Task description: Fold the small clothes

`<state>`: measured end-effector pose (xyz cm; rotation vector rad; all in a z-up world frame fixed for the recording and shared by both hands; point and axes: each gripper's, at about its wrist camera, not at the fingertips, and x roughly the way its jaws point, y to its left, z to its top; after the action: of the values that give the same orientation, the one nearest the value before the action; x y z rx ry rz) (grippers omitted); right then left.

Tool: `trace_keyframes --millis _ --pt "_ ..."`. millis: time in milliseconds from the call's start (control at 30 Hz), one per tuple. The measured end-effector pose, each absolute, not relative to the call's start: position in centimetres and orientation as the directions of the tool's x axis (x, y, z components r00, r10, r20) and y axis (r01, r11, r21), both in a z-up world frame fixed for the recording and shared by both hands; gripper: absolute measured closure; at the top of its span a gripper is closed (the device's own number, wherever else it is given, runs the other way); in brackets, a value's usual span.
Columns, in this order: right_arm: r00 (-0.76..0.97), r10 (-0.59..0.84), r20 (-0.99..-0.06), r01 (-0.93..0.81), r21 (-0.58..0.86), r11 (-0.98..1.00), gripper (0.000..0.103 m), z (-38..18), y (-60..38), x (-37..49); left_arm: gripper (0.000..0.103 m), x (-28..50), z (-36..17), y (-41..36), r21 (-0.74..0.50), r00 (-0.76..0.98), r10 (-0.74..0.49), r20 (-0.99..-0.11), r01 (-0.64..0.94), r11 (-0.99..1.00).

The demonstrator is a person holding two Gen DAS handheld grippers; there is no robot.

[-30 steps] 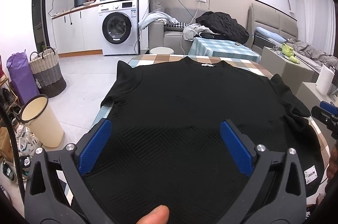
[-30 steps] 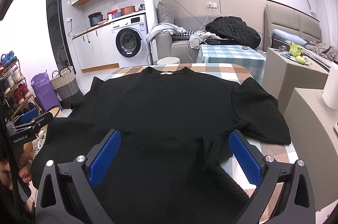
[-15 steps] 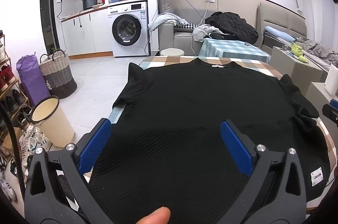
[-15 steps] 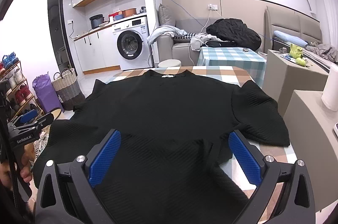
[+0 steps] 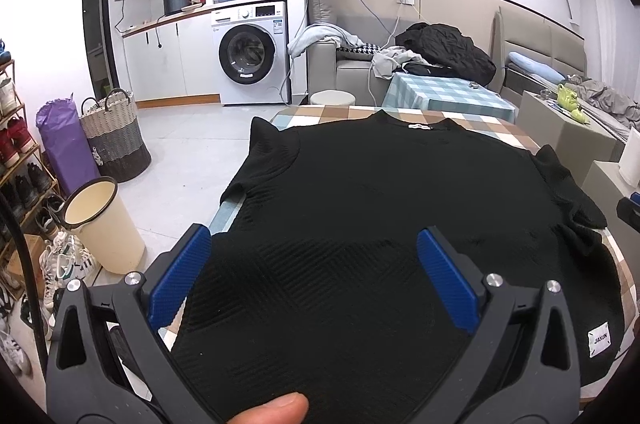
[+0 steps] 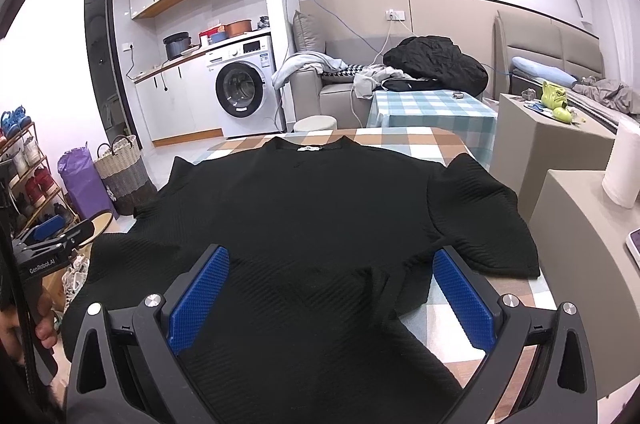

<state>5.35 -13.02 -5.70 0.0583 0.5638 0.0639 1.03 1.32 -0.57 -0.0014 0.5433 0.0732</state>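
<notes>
A black textured short-sleeved top (image 5: 392, 192) (image 6: 304, 208) lies flat on the checked table (image 5: 320, 114) (image 6: 416, 140), collar at the far end, hem toward me. Its left sleeve (image 5: 264, 160) hangs over the table's left edge; the right sleeve (image 6: 480, 220) is spread on the cloth. My left gripper (image 5: 316, 276) stands open above the hem's left part, nothing between its blue pads (image 5: 180, 276). My right gripper (image 6: 332, 296) is open too, over the hem's right part, and shows as a dark tip (image 5: 630, 206) at the left view's edge. A fingertip (image 5: 272, 408) shows at the bottom.
On the floor to the left stand a cream bin (image 5: 100, 224), a woven basket (image 5: 116, 140), a purple bag (image 5: 64, 136) and shoe racks. Beige cabinets (image 6: 560, 152) with a paper roll (image 6: 622, 164) flank the table's right. A second checked table (image 6: 432, 108) and sofa lie beyond.
Both grippers have pulled back and risen slightly, so more floor and table show at the left. The top lies as before. Both jaws stay wide.
</notes>
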Motion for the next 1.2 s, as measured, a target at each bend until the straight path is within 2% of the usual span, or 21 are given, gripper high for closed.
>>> trace_keyframes --millis 600,1000,1200 --pt "0.824 0.064 -0.563 -0.013 0.093 0.996 0.000 -6.3 -14.2 6.6 0.001 2.3 -1.0 1.9 0.007 0.842 0.055 -0.537 -0.061 0.998" --pt "0.817 -0.031 -0.576 0.156 0.169 0.973 0.000 -5.0 -20.0 8.7 0.001 7.0 -0.7 3.8 -0.020 0.825 0.032 -0.564 -0.053 0.998" --pt "0.761 -0.039 -0.647 0.271 0.263 0.926 0.000 -6.2 -25.6 10.9 0.001 10.6 -0.9 4.4 -0.014 0.804 0.045 -0.593 -0.066 0.998"
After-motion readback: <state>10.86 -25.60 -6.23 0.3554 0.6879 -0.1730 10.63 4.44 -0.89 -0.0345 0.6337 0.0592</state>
